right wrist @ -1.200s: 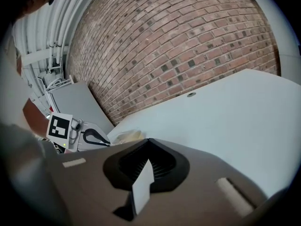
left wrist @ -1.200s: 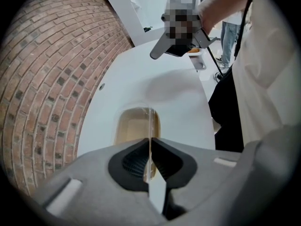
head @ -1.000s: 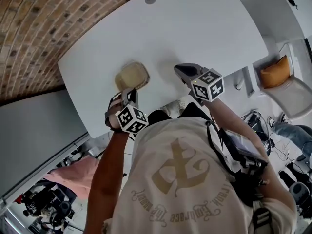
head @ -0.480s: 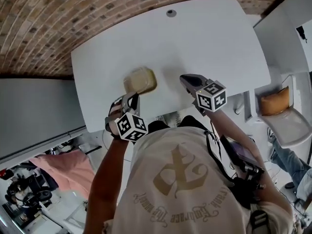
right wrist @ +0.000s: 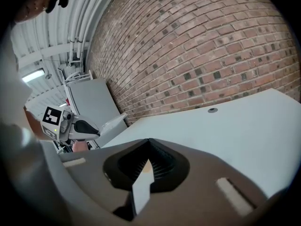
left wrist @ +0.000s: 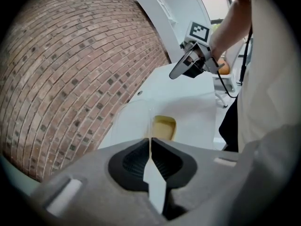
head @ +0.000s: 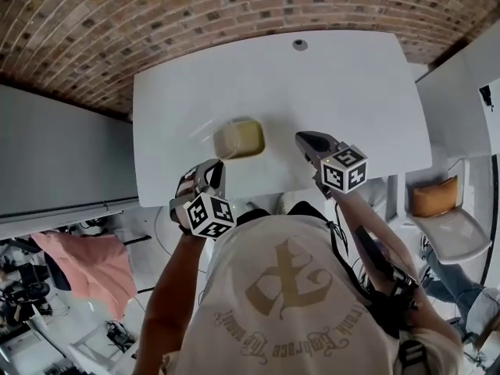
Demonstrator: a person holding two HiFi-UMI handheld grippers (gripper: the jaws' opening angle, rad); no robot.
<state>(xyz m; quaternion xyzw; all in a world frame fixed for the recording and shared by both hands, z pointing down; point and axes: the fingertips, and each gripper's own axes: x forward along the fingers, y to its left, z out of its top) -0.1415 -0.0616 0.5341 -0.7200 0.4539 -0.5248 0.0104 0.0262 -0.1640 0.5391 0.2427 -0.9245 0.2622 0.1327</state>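
Lid [right wrist: 108,122], thin clear plastic, is pinched by one edge in the left tongs [left wrist: 150,145] and held in the air above the near edge of the table [head: 344,84], sticking out flat from the jaws toward the box [head: 239,138]. The jaws are pressed together on only a narrow strip of it, so the grip looks slight. A tilt or a quick swing of the wrist could let the smooth plastic slide out, and it might then drop off the near edge rather than onto the top. Squeezing harder could bend or crease so thin a sheet. Just beyond, the shallow box with something yellowish in it stands open on the white top, apart from both tools. A knock from the lid's free edge could push so light a box along, or tip it. To its right the right tongs [right wrist: 148,149] hover with jaws pressed together on nothing, near the box but not touching, so nothing steadies it. Farther off are a small round fitting [head: 300,44] by the far edge and the brick wall [head: 156,22].
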